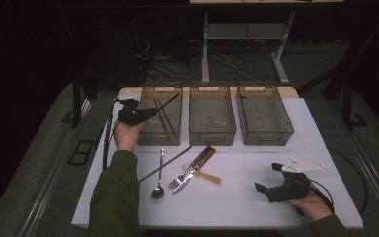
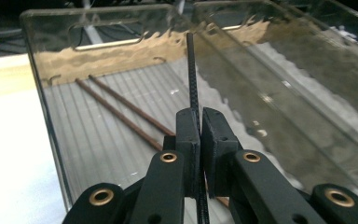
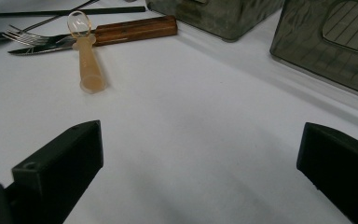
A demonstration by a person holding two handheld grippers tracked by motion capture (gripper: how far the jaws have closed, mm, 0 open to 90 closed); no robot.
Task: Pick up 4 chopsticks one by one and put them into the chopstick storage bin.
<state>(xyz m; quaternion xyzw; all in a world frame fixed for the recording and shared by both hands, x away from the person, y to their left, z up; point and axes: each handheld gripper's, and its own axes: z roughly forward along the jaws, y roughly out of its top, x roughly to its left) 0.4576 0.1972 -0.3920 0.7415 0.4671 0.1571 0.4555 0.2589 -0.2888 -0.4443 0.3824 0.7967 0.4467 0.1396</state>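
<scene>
Tabletop (image 1: pixel 256 197), white and broad, is seen from above, and three smoky transparent bins are lined up along its far edge: the left bin (image 1: pixel 164 134) at about eleven o'clock from the table's middle, the middle bin (image 1: pixel 211 134) at twelve, the right bin (image 1: pixel 271 136) at one. The left gripper (image 1: pixel 150 112) is held over the near left corner of the left bin, and its jaws are clamped together on a thin black chopstick (image 1: pixel 170 101), which is pointed from the jaws toward two o'clock over the bin; in the left gripper view the chopstick (image 2: pixel 192 79) is pinched upright between the two pads. Two brown chopsticks (image 2: pixel 121 109) are laid on the ribbed floor of that bin. The right gripper (image 1: pixel 269 190) is rested at about four o'clock on the table, and its jaws are spread wide apart with nothing between them. Near the table's centre a second black chopstick (image 1: pixel 165 164), a wooden-handled knife (image 1: pixel 197 165), a fork (image 1: pixel 180 178) and a metal spoon (image 1: pixel 158 187) are gathered close together, and a small translucent plastic spoon (image 3: pixel 86 56) is laid just beside the knife, at its five o'clock.
</scene>
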